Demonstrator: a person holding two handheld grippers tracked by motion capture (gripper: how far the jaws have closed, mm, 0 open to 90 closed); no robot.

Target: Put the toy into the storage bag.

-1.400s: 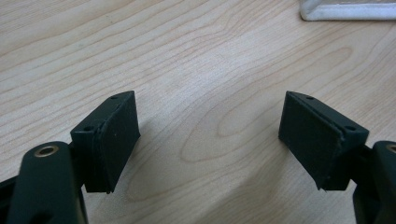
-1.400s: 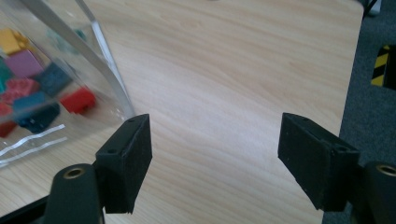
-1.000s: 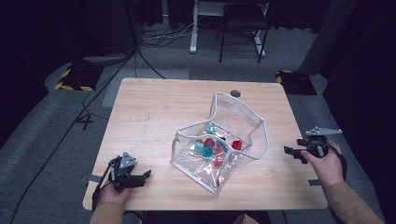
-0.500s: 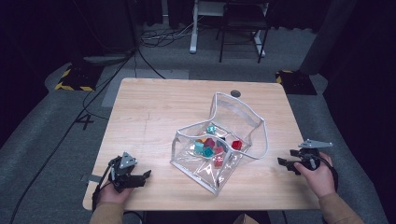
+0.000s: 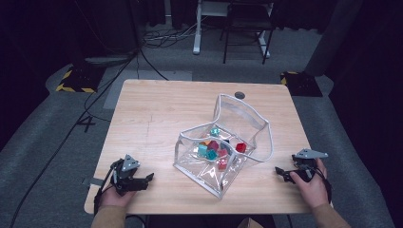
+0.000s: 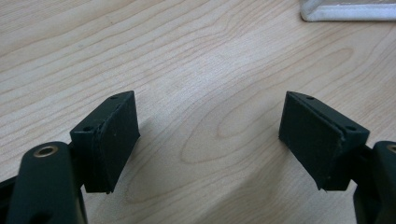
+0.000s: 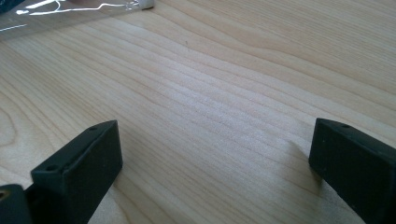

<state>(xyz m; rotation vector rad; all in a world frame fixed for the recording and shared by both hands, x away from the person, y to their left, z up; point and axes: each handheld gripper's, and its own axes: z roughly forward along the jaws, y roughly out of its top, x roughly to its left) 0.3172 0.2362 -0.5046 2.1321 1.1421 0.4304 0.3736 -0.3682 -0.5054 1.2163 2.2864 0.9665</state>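
A clear plastic pouch (image 5: 237, 124) with a white zipper rim lies open in the middle of the wooden table (image 5: 161, 109), holding several small coloured blocks (image 5: 212, 148). My left gripper (image 5: 148, 178) rests at the table's front left corner, open and empty, jaws wide apart over bare wood (image 6: 205, 135). A white corner of the pouch (image 6: 348, 10) shows at the top right of the left gripper view. My right gripper (image 5: 280, 172) sits low at the table's front right, open and empty (image 7: 212, 154), with the pouch's clear edge (image 7: 70, 11) at the top left of its view.
A small dark round grommet (image 5: 239, 95) sits near the table's far edge. Beyond the table stand a chair (image 5: 244, 23) and a desk leg, with cables on the grey floor. Yellow-black striped tape (image 5: 71, 85) marks the floor at far left.
My right gripper has moved toward the person and down, from the table's right edge to its front right corner. The left gripper and the pouch have stayed put.
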